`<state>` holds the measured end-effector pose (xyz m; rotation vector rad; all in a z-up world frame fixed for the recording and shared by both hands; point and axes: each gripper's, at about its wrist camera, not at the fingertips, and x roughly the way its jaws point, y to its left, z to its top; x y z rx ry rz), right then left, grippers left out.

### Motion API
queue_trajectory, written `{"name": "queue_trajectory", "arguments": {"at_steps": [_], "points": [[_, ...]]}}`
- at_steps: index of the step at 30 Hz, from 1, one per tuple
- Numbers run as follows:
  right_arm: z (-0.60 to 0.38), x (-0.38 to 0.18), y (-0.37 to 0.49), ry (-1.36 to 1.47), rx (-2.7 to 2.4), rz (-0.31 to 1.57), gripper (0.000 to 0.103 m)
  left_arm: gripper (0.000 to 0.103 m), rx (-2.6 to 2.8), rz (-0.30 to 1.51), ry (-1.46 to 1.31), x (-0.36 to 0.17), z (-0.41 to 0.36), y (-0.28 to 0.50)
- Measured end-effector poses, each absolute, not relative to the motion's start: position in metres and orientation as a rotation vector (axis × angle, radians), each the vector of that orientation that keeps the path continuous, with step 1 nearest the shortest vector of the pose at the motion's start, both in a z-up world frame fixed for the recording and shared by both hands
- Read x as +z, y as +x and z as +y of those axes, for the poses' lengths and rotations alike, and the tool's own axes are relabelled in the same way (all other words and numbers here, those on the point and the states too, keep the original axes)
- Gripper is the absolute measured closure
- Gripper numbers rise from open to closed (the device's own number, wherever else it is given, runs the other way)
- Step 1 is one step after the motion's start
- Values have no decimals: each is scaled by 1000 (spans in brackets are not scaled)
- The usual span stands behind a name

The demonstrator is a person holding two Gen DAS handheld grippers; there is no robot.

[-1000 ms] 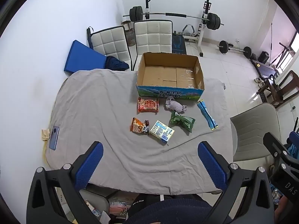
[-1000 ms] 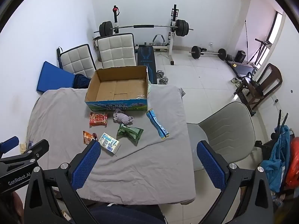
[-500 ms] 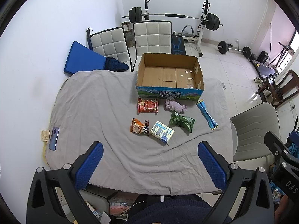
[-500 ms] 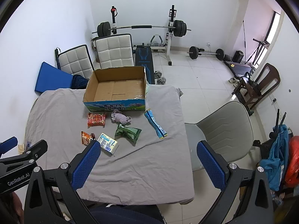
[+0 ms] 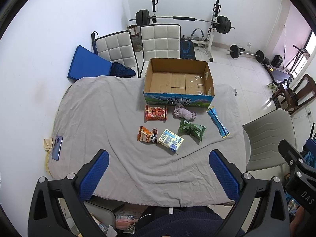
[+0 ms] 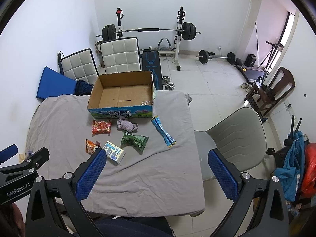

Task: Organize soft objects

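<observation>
Still, both grippers hang wide open and hold nothing.

The left gripper (image 5: 158, 169) and right gripper (image 6: 157, 169) stay high above the gray table (image 5: 102, 108); the view has hardly moved since a second ago. Six soft things lie just in front of one open box (image 5: 178, 83): a red pack (image 5: 156, 113), orange pack (image 5: 147, 135), yellow pack (image 5: 171, 140), green pack (image 5: 191, 128), blue pack (image 5: 217, 122), and one crumpled purple cloth (image 5: 184, 113).

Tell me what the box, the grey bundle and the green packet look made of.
Box: matte brown corrugated cardboard, going by its raw inside and printed front.
Grey bundle: soft crumpled fabric, possibly a sock.
Green packet: probably plastic film, slightly glossy, puffy, with crimped ends.
</observation>
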<state>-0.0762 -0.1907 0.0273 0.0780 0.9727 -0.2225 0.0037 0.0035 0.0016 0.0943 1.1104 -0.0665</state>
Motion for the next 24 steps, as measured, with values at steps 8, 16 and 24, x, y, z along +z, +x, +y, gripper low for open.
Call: {"name": "queue_trajectory", "arguments": {"at_steps": [8,16,24], "points": [[-188,29,-78,75,-229,970,0,0,-68,1107,92,4,2,3],[-187,30,-81,77,-228,963,0,0,-66,1095,81,16,4,1],[-191,32,-82,83,-225,956,0,0,-72,1090,78,16,5,-1]]}}
